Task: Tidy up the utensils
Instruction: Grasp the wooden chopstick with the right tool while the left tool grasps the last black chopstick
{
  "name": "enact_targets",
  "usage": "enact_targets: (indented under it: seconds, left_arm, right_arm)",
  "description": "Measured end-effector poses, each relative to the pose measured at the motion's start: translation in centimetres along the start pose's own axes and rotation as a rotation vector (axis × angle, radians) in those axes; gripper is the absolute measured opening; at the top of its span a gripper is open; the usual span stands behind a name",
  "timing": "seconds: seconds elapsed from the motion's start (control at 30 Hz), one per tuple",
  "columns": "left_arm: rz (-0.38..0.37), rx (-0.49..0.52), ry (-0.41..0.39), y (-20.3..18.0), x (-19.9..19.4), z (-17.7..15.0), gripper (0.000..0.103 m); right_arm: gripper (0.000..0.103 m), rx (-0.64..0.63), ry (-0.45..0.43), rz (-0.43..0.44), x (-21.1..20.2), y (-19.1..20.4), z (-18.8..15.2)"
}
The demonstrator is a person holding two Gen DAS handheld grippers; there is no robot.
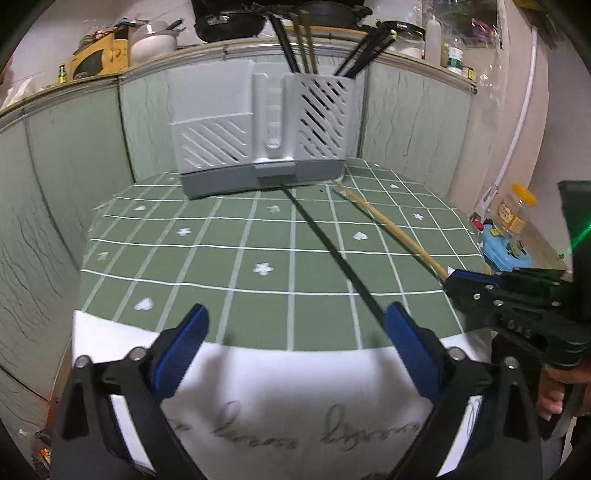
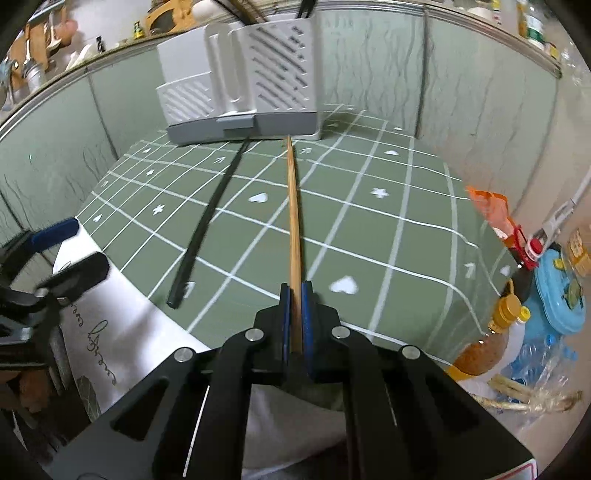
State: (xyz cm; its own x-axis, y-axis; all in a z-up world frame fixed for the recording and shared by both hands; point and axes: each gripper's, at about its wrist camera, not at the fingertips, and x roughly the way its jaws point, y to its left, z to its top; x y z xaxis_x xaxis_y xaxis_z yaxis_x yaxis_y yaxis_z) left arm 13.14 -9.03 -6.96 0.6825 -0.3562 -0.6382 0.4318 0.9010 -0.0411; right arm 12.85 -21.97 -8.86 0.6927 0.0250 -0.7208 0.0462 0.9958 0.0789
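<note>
A grey slotted utensil holder [image 1: 258, 125] stands at the table's far end and holds several chopsticks; it also shows in the right wrist view [image 2: 243, 81]. A black chopstick [image 1: 328, 247] lies on the green checked cloth, its near end by my left gripper's right finger; it also shows in the right wrist view [image 2: 207, 221]. My left gripper [image 1: 295, 325] is open and empty above the cloth's near edge. My right gripper [image 2: 295, 291] is shut on the near end of a wooden chopstick [image 2: 293, 221], which points at the holder. The wooden chopstick [image 1: 391, 225] and right gripper [image 1: 452, 280] show in the left wrist view.
Green panel walls [image 1: 74, 147] enclose the table on the left and back. Pans and jars sit on the ledge [image 1: 229, 26] behind. A yellow-lidded jar [image 1: 515, 210], a blue box [image 2: 561, 295] and bottles [image 2: 491, 332] crowd the right side off the table.
</note>
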Motion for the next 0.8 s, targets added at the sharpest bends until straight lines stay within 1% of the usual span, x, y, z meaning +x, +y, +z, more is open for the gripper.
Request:
enact_targets:
  seconds: [0.2, 0.37, 0.43, 0.47, 0.53, 0.6, 0.67, 0.8]
  left_arm:
    - [-0.012, 0.012, 0.037, -2.4, 2.4, 0.0, 0.079]
    - [-0.009, 0.033, 0.065, -4.1, 3.8, 0.0, 0.065]
    - [-0.003, 0.037, 0.081, -4.7, 4.3, -0.1, 0.049]
    - [0.01, 0.04, 0.082, -4.9, 4.4, -0.2, 0.044]
    - [0.036, 0.044, 0.078, -5.1, 4.5, -0.2, 0.023]
    - [0.061, 0.031, 0.077, -5.0, 4.5, -0.2, 0.012]
    - [0.063, 0.022, 0.08, -4.6, 4.5, -0.2, 0.007]
    - [0.06, 0.021, 0.083, -4.4, 4.4, -0.2, 0.007]
  right_arm:
    - [0.006, 0.027, -0.025, -0.025, -1.6, -2.1, -0.1]
    - [0.006, 0.049, -0.041, -0.037, -2.5, -3.7, -0.4]
    - [0.006, 0.057, -0.042, -0.037, -2.7, -4.1, -0.5]
    - [0.006, 0.061, -0.043, -0.039, -2.8, -4.3, -0.7]
    - [0.006, 0.072, -0.044, -0.038, -2.9, -4.8, -0.8]
    - [0.006, 0.076, -0.046, -0.041, -3.0, -5.0, -1.0]
    - [0.006, 0.082, -0.047, -0.042, -3.2, -5.3, -1.0]
    - [0.006, 0.086, -0.05, -0.044, -3.3, -5.4, -1.1]
